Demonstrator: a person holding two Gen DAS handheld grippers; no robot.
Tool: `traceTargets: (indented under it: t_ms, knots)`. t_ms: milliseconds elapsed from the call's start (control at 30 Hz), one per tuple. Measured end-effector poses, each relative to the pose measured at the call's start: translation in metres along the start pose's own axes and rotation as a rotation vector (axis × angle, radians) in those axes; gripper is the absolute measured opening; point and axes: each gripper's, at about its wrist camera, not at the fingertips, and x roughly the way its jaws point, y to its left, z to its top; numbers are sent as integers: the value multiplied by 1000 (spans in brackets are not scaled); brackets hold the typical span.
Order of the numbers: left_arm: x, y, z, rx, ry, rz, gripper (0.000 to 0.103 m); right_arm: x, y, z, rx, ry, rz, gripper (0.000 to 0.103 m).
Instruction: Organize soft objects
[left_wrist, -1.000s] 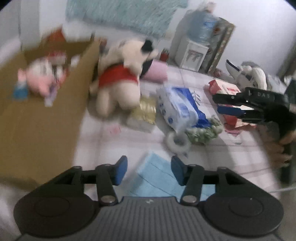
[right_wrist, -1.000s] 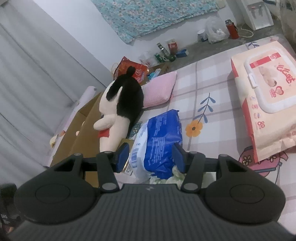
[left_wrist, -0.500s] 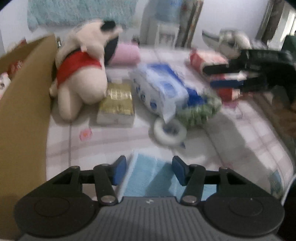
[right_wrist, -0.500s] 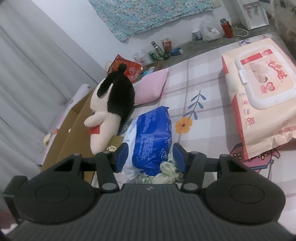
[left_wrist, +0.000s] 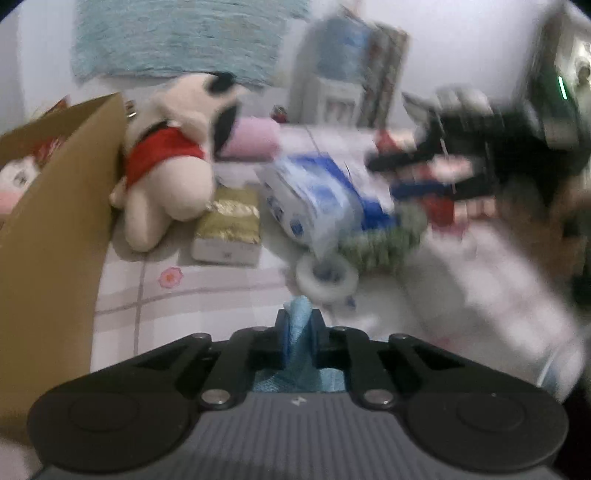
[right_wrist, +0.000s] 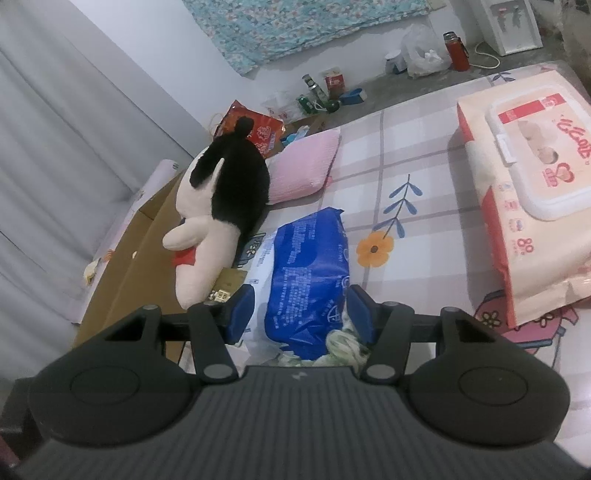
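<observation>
Left gripper (left_wrist: 298, 334) at lower centre of the left wrist view, jaws closing, pinched on a light blue cloth (left_wrist: 300, 325) bunched upright between the pads, more of it spread beneath the fingers. Just above, toward frame centre, a white tape roll (left_wrist: 327, 275) on the checked bedsheet (left_wrist: 207, 291); right of it a green ruffled bundle (left_wrist: 384, 243), blurred. Further up, a blue-and-white plastic pack (left_wrist: 314, 192), a gold-topped box (left_wrist: 229, 230) to its left, and a cream plush in a red shirt (left_wrist: 166, 177) leaning against the wall of a cardboard box (left_wrist: 55, 240) along the left edge. Pink pillow (left_wrist: 255, 138) behind the plush, upper centre. Right gripper (left_wrist: 424, 173) blurred at upper right of the same view. In the right wrist view, right gripper (right_wrist: 301, 314) at lower centre, jaws apart and clamping nothing, blue pads hovering either side of the blue-and-white plastic pack (right_wrist: 308, 280), which lies between and beyond them; green bundle (right_wrist: 343, 343) just inside the right-hand pad. Plush (right_wrist: 221, 221) at centre left, pink pillow (right_wrist: 303, 166) above it, large pink wipes pack (right_wrist: 528, 192) on the right.
</observation>
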Motion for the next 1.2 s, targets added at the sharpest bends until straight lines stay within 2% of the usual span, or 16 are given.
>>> traceTargets:
  t_ms: [100, 167, 200, 233, 267, 333, 400, 433, 467, 567, 667, 733, 867, 967, 1133, 1200]
  knots:
    - [-11, 23, 8, -229, -59, 3, 12, 3, 1, 1, 3, -3, 1, 55]
    - [-14, 40, 5, -390, -82, 68, 13, 5, 2, 2, 7, -2, 4, 55]
    - [-14, 44, 2, -425, -88, 94, 15, 6, 2, 2, 8, 0, 5, 55]
    - [-15, 46, -1, -448, -81, 116, 23, 7, 3, 2, 8, 3, 6, 55]
    - [-15, 47, -4, -450, -59, 128, 27, 8, 4, 2, 5, 5, 7, 55]
    - [-21, 39, -6, -375, -23, 143, 50, 10, 7, 1, -8, 12, 11, 55]
    - [-33, 27, -6, -246, -47, 138, 62, 12, 10, 1, -22, 19, 7, 55]
    - [-36, 24, -5, -201, -55, 133, 62, 13, 11, 1, -26, 21, 2, 56]
    - [-38, 20, -3, -158, -48, 124, 62, 14, 11, 1, -28, 22, -2, 57]
    - [-28, 24, -2, -145, 10, 103, 61, 19, 14, 2, -48, 29, -27, 62]
    - [-11, 33, -6, -176, 85, 80, 53, 26, 17, 3, -74, 37, -69, 78]
    - [-9, 39, -13, -208, 72, 74, 47, 34, 18, 5, -80, 57, -85, 84]
    - [-14, 38, -19, -154, 47, 83, 40, 56, 23, 8, -103, 113, -109, 88]
    - [-15, 40, -19, -150, 43, 81, 26, 72, 33, 7, -133, 142, -122, 96]
    - [-15, 43, -18, -130, 37, 71, 14, 87, 48, 1, -218, 146, -185, 96]
    - [-14, 39, -19, -99, 30, 71, 11, 90, 54, -7, -297, 132, -205, 91]
